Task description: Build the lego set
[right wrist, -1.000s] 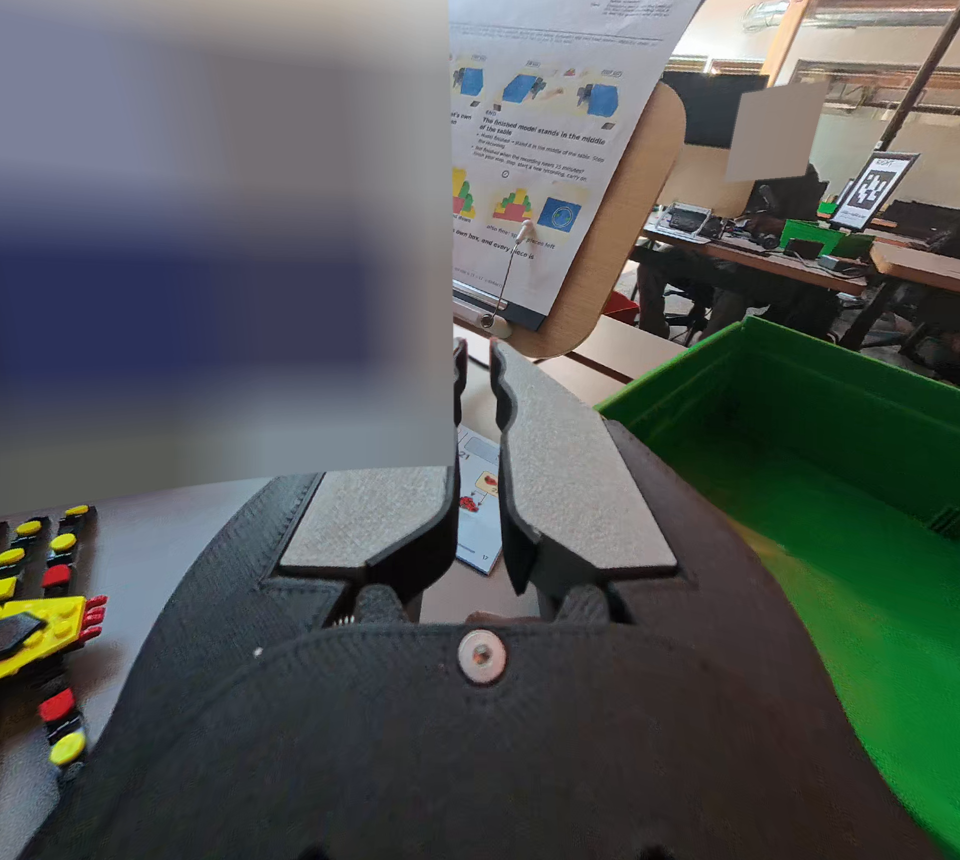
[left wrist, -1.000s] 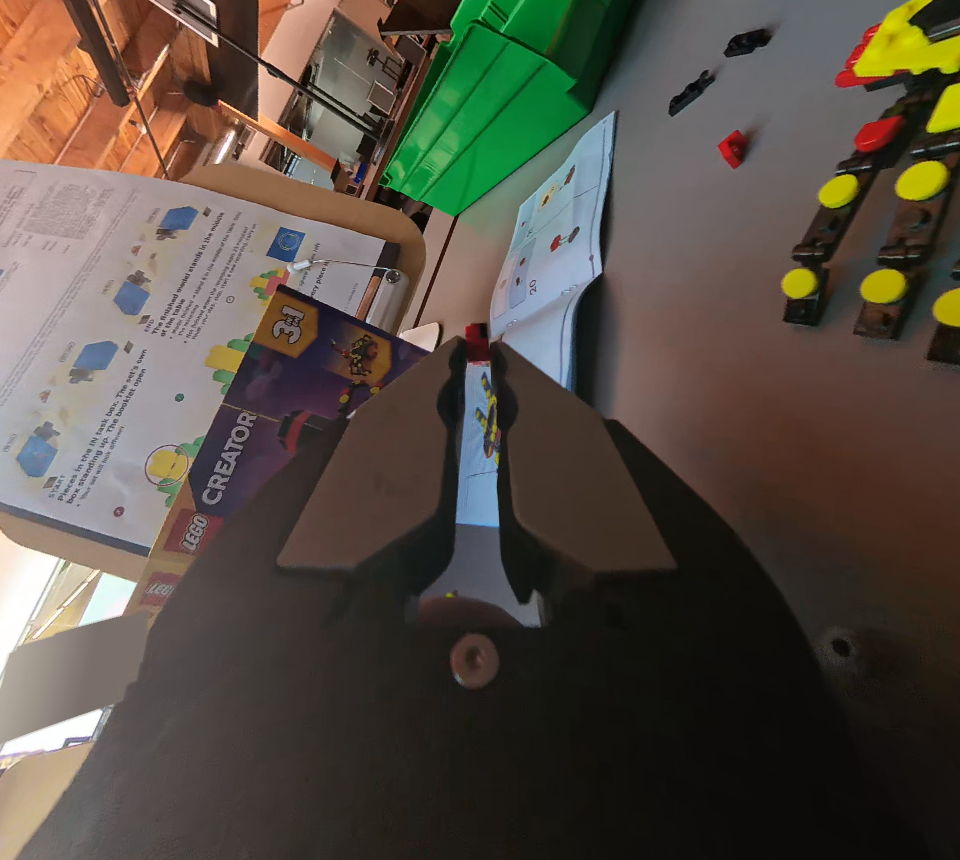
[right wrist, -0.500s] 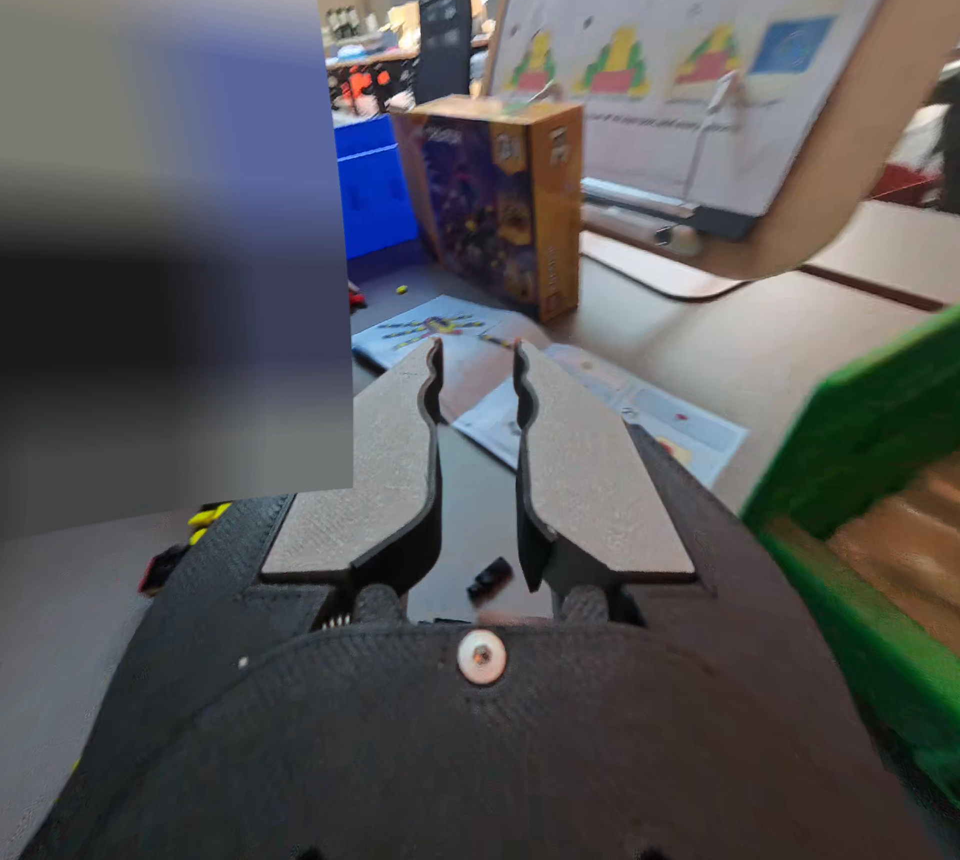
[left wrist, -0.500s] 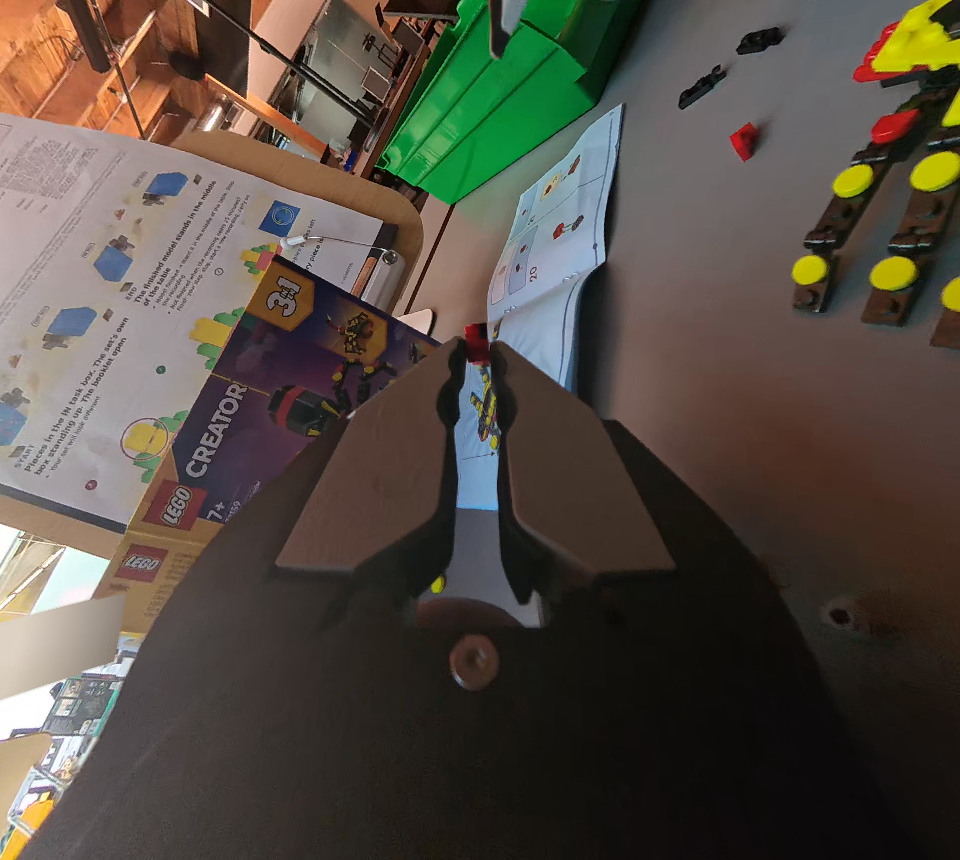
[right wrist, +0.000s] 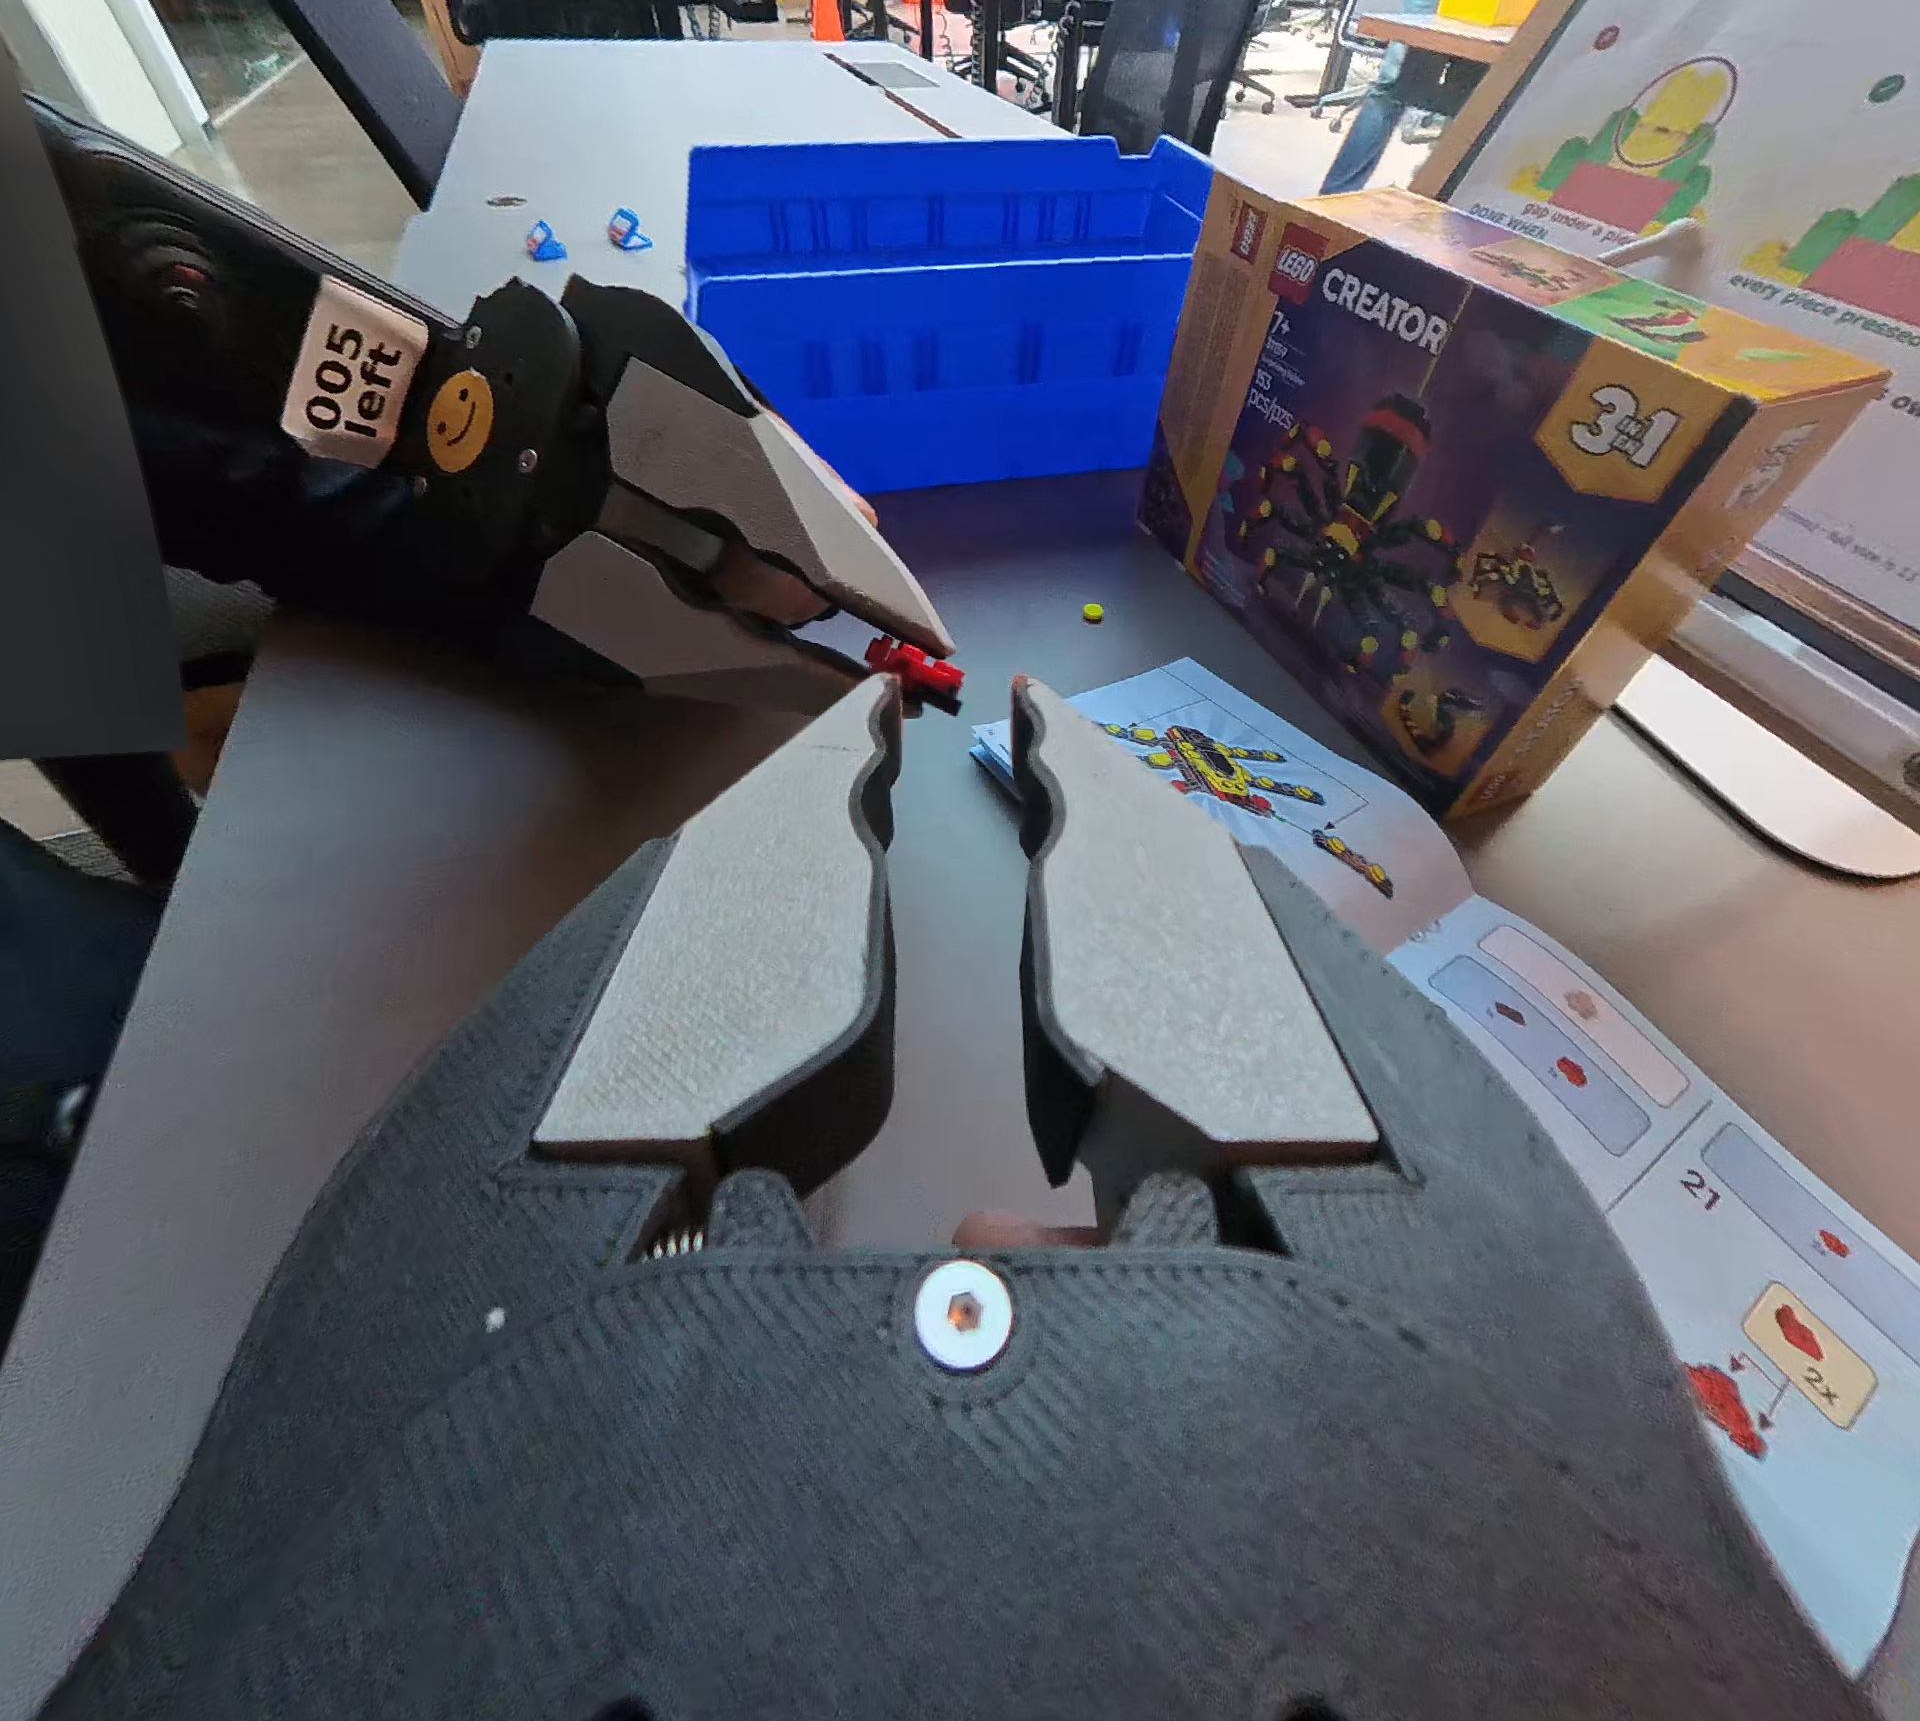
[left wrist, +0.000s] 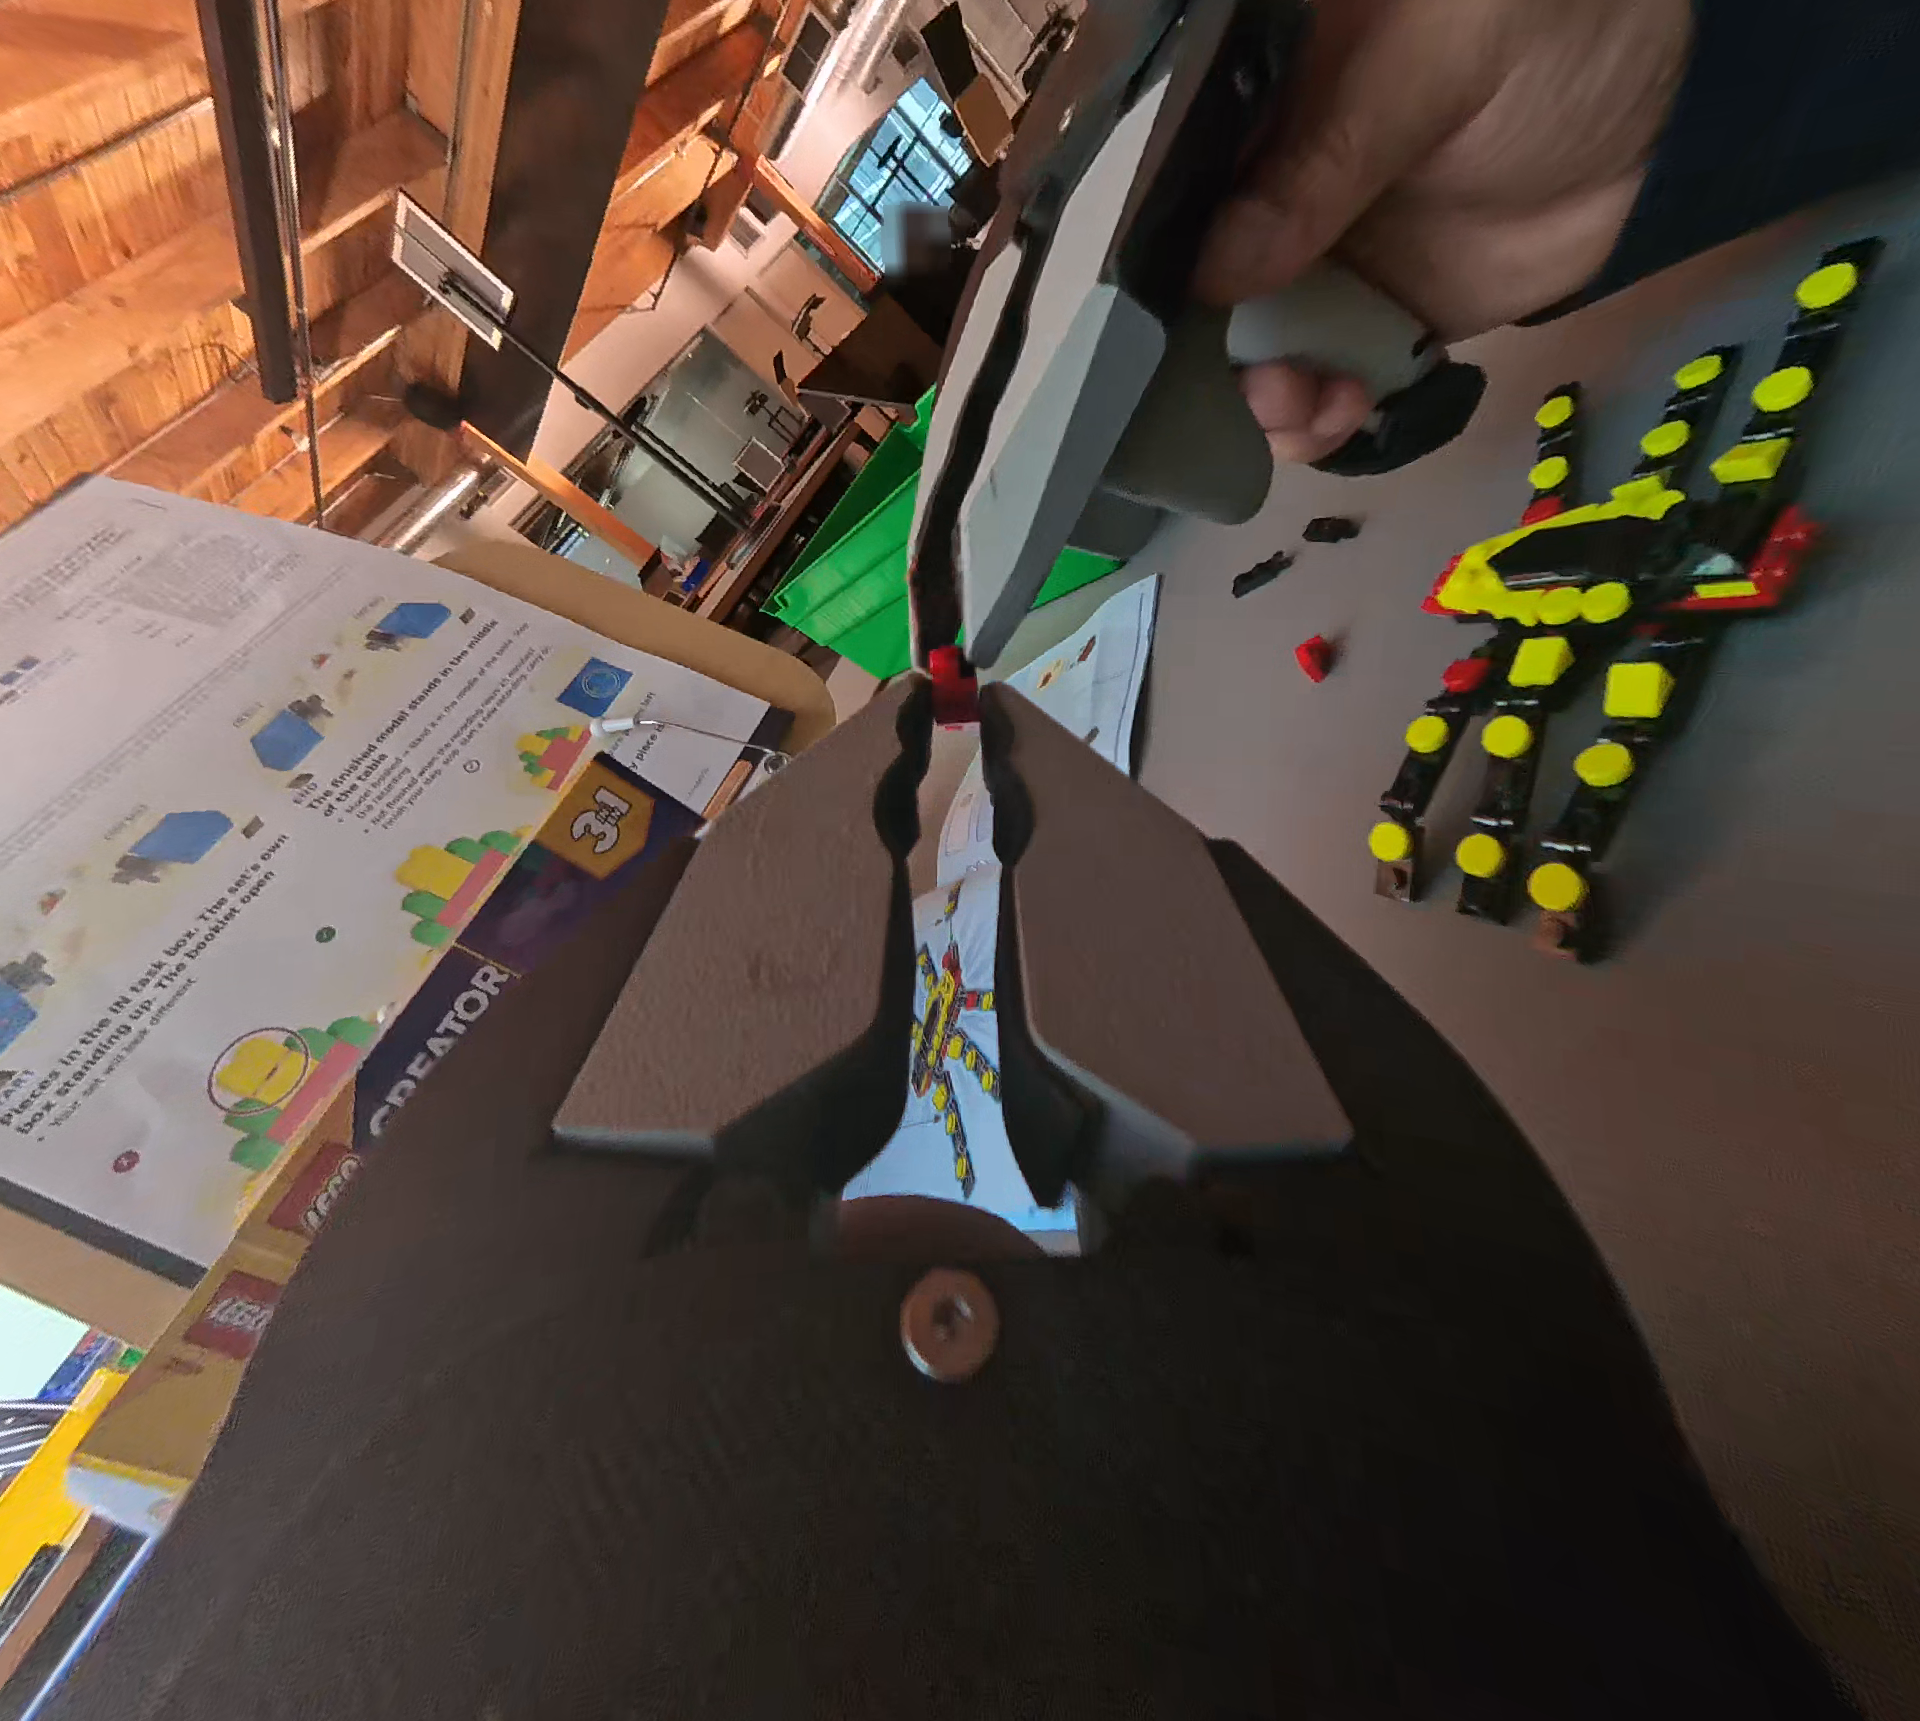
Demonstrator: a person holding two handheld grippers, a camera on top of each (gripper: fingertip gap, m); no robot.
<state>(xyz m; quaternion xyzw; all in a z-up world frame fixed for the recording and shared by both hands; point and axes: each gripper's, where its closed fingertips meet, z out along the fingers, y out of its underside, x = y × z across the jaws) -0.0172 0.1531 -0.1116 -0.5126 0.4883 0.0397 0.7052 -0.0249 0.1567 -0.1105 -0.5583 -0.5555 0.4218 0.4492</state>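
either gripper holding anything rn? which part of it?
The left gripper pinches a small red lego piece at its very fingertips, the piece's far end sticking out. The right gripper is open and holds nothing, its tips right beside that piece.

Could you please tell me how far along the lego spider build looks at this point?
Mostly built: the black-and-yellow spider model lies on the table with its legs attached. In hand: the left claw pinches a small red piece, with the open right claw at it. Left: that piece, a loose red piece and two black ones.
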